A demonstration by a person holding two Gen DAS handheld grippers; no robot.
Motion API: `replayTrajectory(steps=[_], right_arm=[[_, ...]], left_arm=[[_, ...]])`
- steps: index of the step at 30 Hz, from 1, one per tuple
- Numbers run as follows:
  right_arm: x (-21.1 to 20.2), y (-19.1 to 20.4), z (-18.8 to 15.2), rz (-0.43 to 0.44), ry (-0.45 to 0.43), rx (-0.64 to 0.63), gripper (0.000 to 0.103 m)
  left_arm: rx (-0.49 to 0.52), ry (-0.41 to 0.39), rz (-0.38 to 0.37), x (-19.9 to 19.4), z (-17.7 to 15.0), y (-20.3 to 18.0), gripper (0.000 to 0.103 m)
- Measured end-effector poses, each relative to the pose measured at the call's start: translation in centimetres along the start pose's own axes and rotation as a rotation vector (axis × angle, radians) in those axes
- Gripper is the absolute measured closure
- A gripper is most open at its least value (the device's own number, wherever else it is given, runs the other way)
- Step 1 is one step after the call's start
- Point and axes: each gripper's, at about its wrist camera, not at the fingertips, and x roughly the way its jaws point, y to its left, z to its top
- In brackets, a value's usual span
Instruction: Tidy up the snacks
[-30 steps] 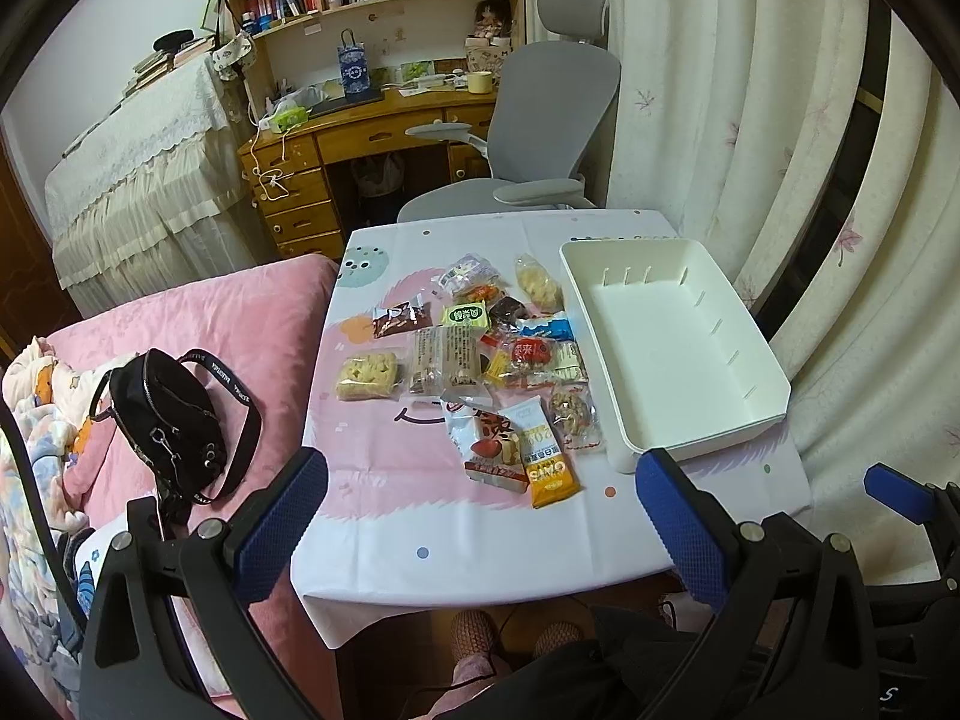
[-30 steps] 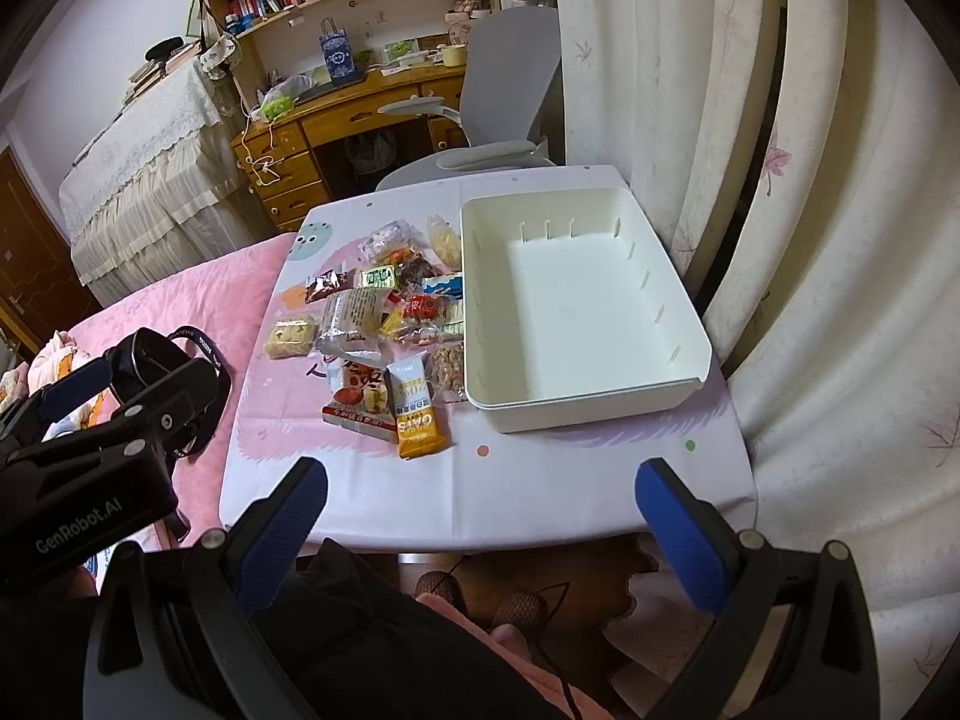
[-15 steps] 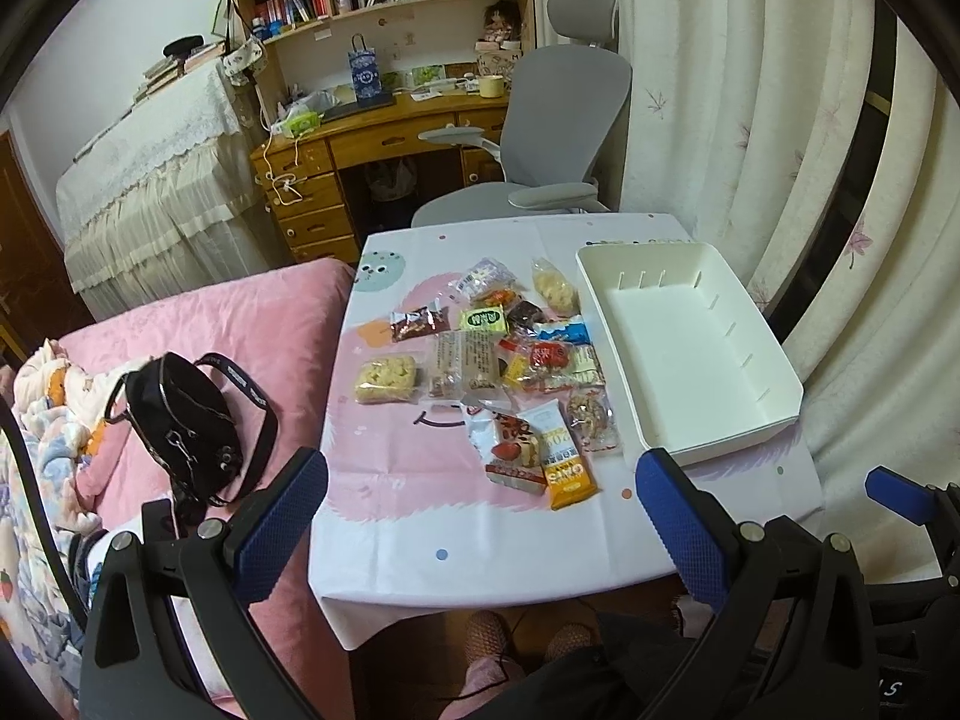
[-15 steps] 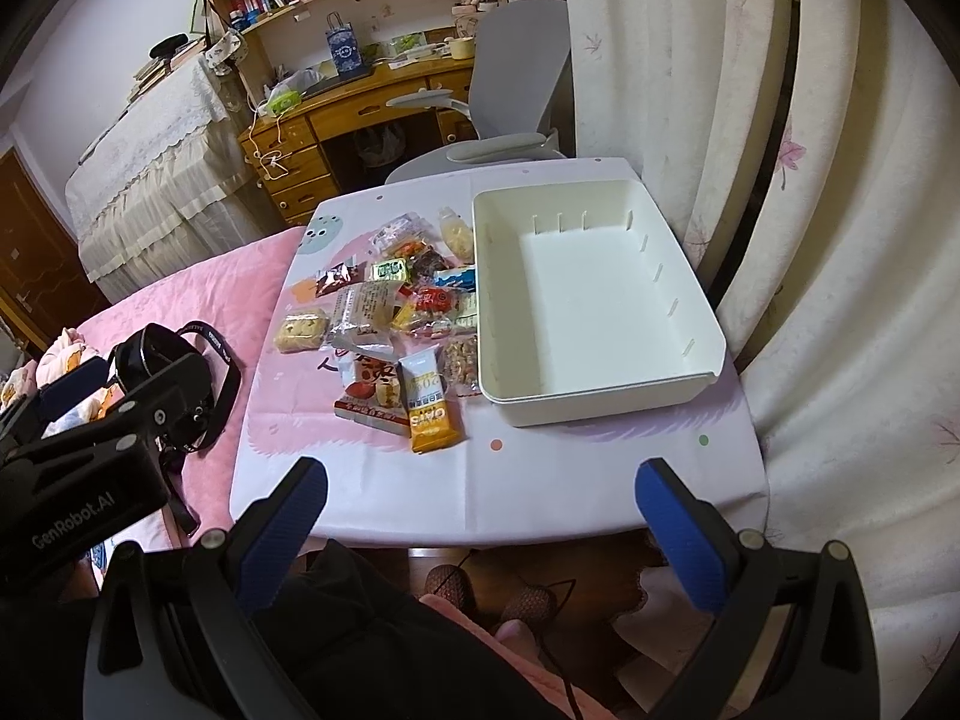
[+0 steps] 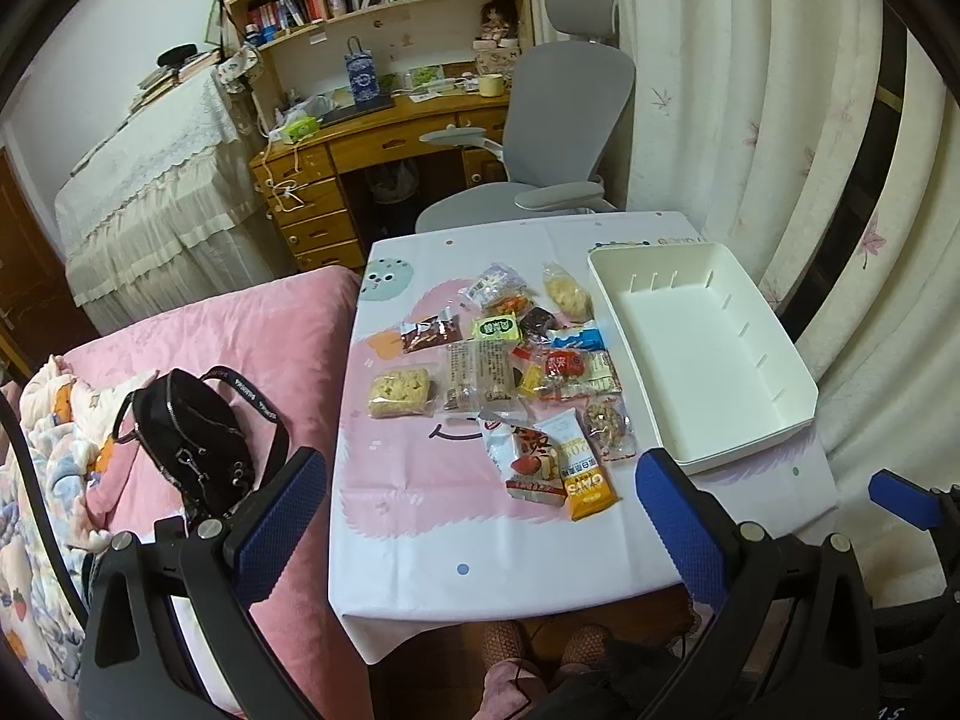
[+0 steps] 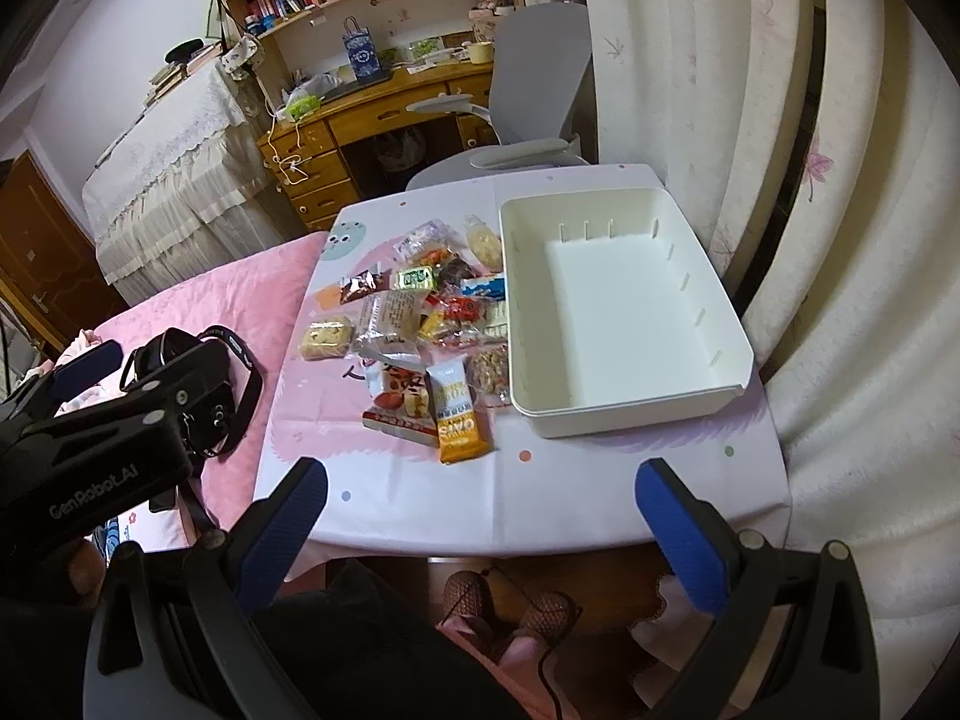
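Both the left gripper and right gripper hung spread and empty short of the snacks heaped just left of the empty white tray, where lifting edge packets singly looked wisest.

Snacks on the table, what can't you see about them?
- Snack pile, left wrist view: packets overlap, so the lower ones are partly hidden.
- Wrapper print, both views: too small to read, apart from big letters on the orange packet.
- Snacks beside the white bin, right wrist view: its wall hides their edges.
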Motion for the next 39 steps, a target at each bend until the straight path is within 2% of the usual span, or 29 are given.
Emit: replayTrajectory(steps=[8,13,16,20,26,34,39], right_arm=[[1.0,0.4,0.3,-0.003,-0.012,0.003,0.0],[2.0,1.2,0.3,-0.079,-0.053,0.0,0.0],[2.9,1.4,0.3,-0.103,-0.058,0.023,0.0],[4.2,1.6,-0.2,-0.141,-0.075,0.048,0.0],[7.1,2.8,-1.5,-0.19,-0.066,0.033,0.0],[11.1,4.5,-3.2,-0.213,-0.026,-0.051,0.0],[13.5,4.9,-3.8,-0.211,-0.012,-0.098,0.0]], left_arm=[[0.023,0.025,-0.026,2.1,0.7,1.3,0.001],[0.04,0.047,-0.071,3.9,1.4,2.9,0.001],[0.051,0.071,-0.115,5.3,1.8,3.7,0.001],[0.079,0.106,-0.139,7.4,2.2,4.3,0.001],[0.115,0.187,-0.201,11.1,2.1,5.1,0.001],[0.168,0.29,-0.233,15.5,1.8,4.0,0.001],[0.188,0.365,-0.2,18.4,1.7,3.1,0.001]])
